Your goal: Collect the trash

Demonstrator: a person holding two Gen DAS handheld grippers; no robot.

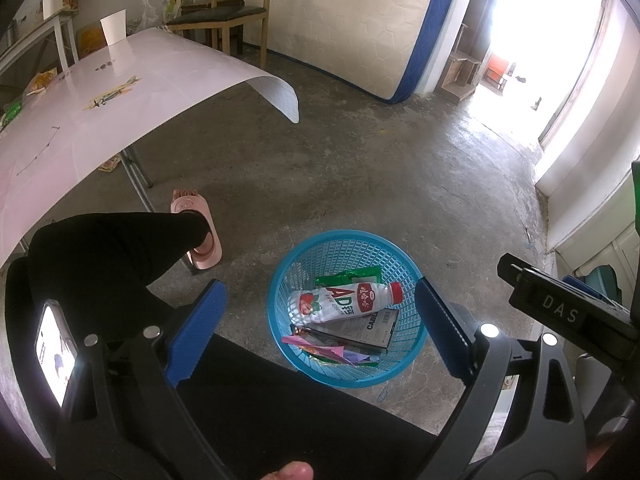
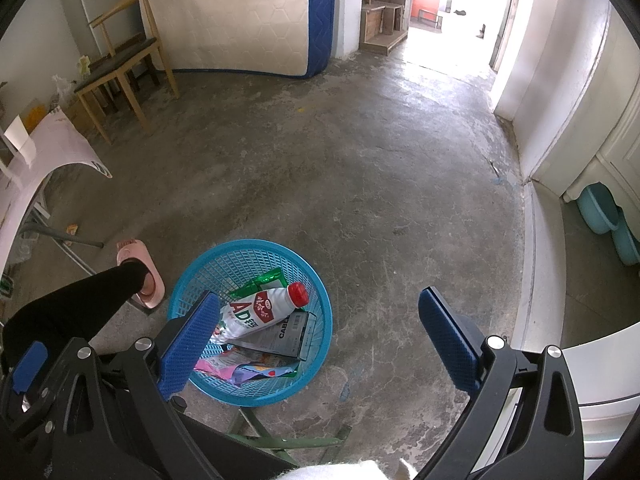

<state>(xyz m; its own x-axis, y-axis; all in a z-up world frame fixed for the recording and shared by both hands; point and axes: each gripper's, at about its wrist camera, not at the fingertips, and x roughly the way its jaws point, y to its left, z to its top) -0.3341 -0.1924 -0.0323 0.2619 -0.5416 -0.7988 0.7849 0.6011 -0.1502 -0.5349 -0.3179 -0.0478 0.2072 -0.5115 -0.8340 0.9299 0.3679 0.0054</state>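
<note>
task looks well along, prob over half done: blue basket (image 1: 347,376) sits on the concrete floor (image 1: 360,168) w/ several bits already inside — a white drink bottle (image 1: 344,298) w/ red cap lying on its side on top, a green wrapper (image 1: 348,276) behind it, a dark box (image 1: 360,330) under the bottle, and pink/purple wrappers (image 1: 332,352) at the near side. same pile shows from the right wrist cam, bottle (image 2: 260,308) resting on the box (image 2: 280,334) inside the basket (image 2: 256,390).

what's left, as far as i can judge: the table (image 1: 120,92) w/ pale cloth has stuff on it — a white paper cup (image 1: 114,30) at the far end, a yellow snack bag (image 1: 42,80) and a green packet (image 1: 12,112) at the left edge, plus smth small on the floor by the table leg (image 1: 108,165). so a few more trips likely.

claws: left gripper (image 1: 320,320) is spread wide, blue pads far apart, nothing between them, hanging over the basket w/o touching it. right gripper (image 2: 320,328) also spread wide and empty; its left pad overlaps the basket rim in view but can't tell if it touches. person's leg in black + pink slipper (image 1: 200,236) just beside the basket.
</note>
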